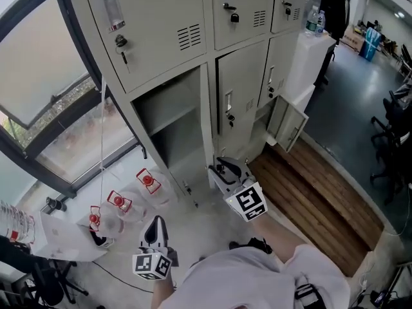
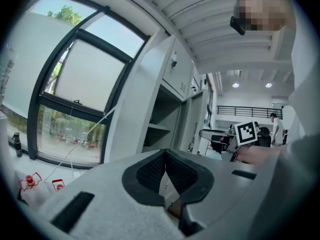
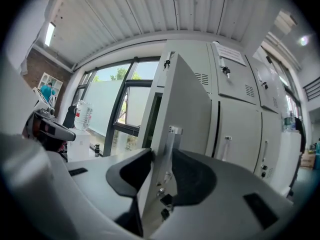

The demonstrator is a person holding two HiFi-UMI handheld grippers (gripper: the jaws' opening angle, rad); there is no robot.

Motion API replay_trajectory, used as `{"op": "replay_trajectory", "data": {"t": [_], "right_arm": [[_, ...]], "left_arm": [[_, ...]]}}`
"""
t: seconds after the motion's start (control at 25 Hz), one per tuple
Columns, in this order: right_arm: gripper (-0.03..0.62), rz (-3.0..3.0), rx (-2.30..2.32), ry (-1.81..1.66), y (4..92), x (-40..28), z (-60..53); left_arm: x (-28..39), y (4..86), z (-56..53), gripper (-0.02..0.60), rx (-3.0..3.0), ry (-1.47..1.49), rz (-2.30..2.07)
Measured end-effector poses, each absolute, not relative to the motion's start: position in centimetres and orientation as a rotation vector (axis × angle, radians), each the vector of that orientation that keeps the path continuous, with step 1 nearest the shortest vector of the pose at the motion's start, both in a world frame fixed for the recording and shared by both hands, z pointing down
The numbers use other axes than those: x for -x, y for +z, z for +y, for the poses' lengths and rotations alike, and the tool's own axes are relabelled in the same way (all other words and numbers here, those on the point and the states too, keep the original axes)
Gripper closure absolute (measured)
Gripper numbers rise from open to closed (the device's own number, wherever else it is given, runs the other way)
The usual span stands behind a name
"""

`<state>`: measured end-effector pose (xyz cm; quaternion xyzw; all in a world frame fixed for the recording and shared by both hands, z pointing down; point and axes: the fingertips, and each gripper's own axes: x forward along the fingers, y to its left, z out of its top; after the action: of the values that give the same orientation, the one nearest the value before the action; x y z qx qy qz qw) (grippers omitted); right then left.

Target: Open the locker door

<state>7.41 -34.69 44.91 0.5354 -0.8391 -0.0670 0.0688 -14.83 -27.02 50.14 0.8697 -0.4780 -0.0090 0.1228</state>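
Two grippers are in view, and only one is working. Nearest the person, the left gripper (image 2: 165,155) hangs short of the lockers (image 1: 161,24), its jaws closed together on nothing. Ahead of it, the right gripper (image 3: 161,156) has its jaws about half open astride the free edge of the locker door (image 3: 186,99). One pad lies against the hidden side of the panel and the other sits at the slim pull handle (image 3: 172,136) on the front, so the gripper appears to pinch the door there.

The door stands swung well out from its open compartment (image 1: 168,124), edge-on to the gripper, so the task looks nearly done. It is judged to be thin painted sheet steel: stiff, fairly light and free on its hinges, but smooth enough to slip out of a loose pinch. The free edge by the handle, far from the hinges, looks the best place to hold. Farther along the bank, a smaller door (image 1: 288,126) also hangs open.
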Motion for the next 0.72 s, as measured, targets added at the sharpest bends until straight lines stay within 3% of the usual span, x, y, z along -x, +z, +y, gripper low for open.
{"op": "replay_trajectory", "data": {"t": [0.4,0.72], "right_arm": [[0.503,-2.355,-1.815,-0.197,45.1,-14.4,-32.5],[0.571,-2.163,-2.082,-0.128,45.3,-21.4,-30.6]], "left_arm": [[10.8,49.5,-27.6,0.579,-2.62,-0.038,-1.279],[8.1,49.7,-27.3,0.578,-2.664,-0.007,-1.194]]}}
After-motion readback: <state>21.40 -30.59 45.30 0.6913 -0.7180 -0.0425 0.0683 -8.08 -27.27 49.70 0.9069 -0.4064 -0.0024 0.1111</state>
